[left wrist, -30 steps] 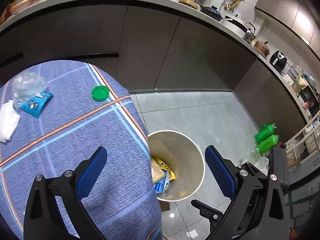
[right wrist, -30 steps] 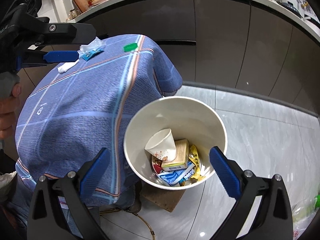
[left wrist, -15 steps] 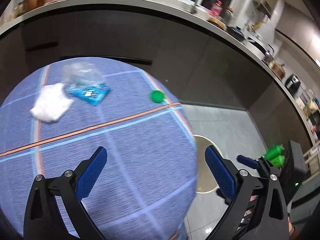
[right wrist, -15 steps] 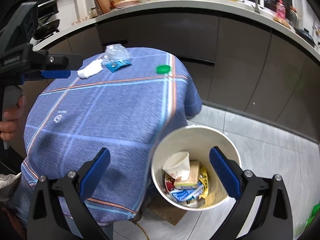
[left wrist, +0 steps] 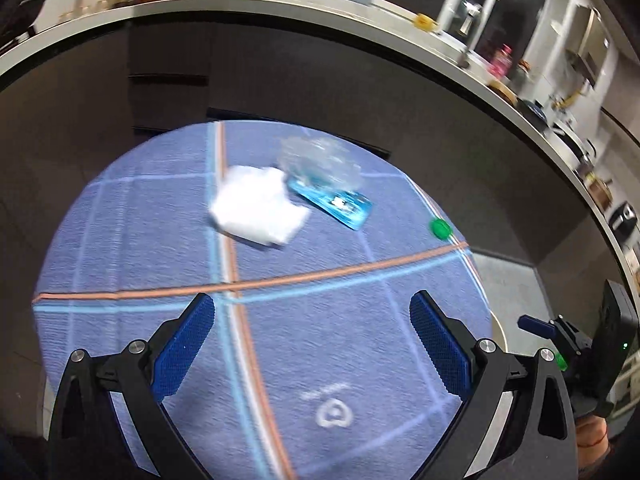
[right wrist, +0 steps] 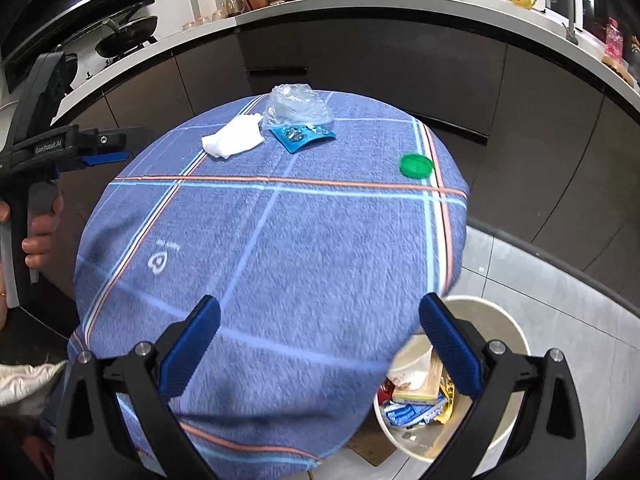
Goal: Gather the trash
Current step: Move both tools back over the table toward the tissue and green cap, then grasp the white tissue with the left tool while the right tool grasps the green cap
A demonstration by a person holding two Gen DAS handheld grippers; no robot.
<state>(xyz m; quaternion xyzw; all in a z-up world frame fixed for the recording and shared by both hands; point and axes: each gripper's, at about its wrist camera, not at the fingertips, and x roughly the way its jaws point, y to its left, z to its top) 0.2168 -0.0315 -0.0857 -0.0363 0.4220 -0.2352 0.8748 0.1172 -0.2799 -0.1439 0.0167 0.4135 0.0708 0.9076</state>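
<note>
On the blue checked tablecloth (right wrist: pixel 280 240) lie a crumpled white tissue (left wrist: pixel 258 210) (right wrist: pixel 234 141), a clear plastic bag (left wrist: pixel 320 160) (right wrist: pixel 298 104), a blue blister pack (left wrist: pixel 340 204) (right wrist: pixel 304 136) and a green lid (left wrist: pixel 440 228) (right wrist: pixel 417 165). The beige trash bin (right wrist: pixel 508 332) on the floor at the right holds a paper cup, a box and wrappers. My left gripper (left wrist: pixel 312 344) is open and empty above the table, short of the tissue. My right gripper (right wrist: pixel 320 348) is open and empty over the table's near edge.
Dark kitchen cabinets (right wrist: pixel 400 64) and a countertop (right wrist: pixel 360 4) with dishes curve behind the table. The tiled floor (right wrist: pixel 560 288) lies to the right. The right gripper's body (left wrist: pixel 592 352) shows at the right edge of the left wrist view; the left gripper's body (right wrist: pixel 60 148) shows at the left edge of the right wrist view.
Both grippers have swung left, away from the bin and over the table. The tissue, bag and blister pack now lie ahead of the left gripper. Both stayed open.
</note>
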